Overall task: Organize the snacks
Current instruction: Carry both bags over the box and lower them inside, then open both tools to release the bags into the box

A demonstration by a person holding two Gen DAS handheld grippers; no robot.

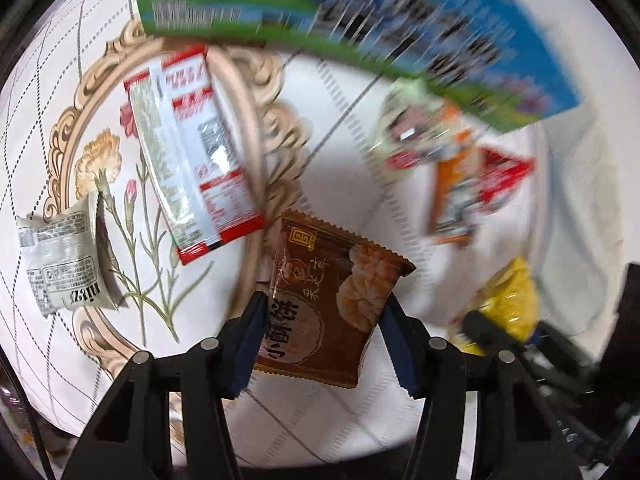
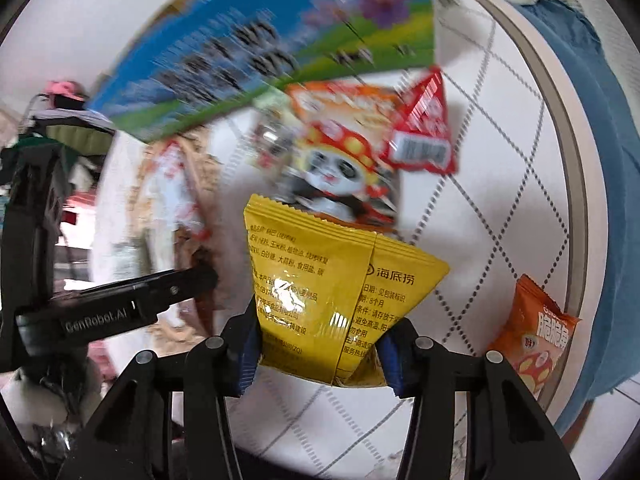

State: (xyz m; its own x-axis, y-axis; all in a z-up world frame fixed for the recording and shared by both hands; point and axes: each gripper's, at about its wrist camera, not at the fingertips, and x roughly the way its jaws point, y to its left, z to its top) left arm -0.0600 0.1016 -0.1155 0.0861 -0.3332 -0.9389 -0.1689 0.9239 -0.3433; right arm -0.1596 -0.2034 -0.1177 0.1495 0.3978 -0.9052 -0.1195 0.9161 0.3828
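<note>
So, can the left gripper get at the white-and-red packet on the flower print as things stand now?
Probably not yet. The left gripper is shut on the brown packet, so it has no free grasp. The way itself looks open: the white-and-red packet lies uncovered on the tablecloth.

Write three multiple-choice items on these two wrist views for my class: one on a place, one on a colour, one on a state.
1. Where does the blue and green box sit relative to the snack packets?
A. Beyond them, farther from the cameras
B. Under the yellow packet
C. Between the left fingers

2. What colour is the packet in the right gripper?
A. Brown
B. Yellow
C. White

3. What is the state of the left gripper?
A. Open over bare cloth
B. Out of view
C. Shut on the brown packet

Answers: A, the box fills the far upper part of both views; B, the yellow packet sits between its fingers; C, both fingers press the packet's sides.
</note>
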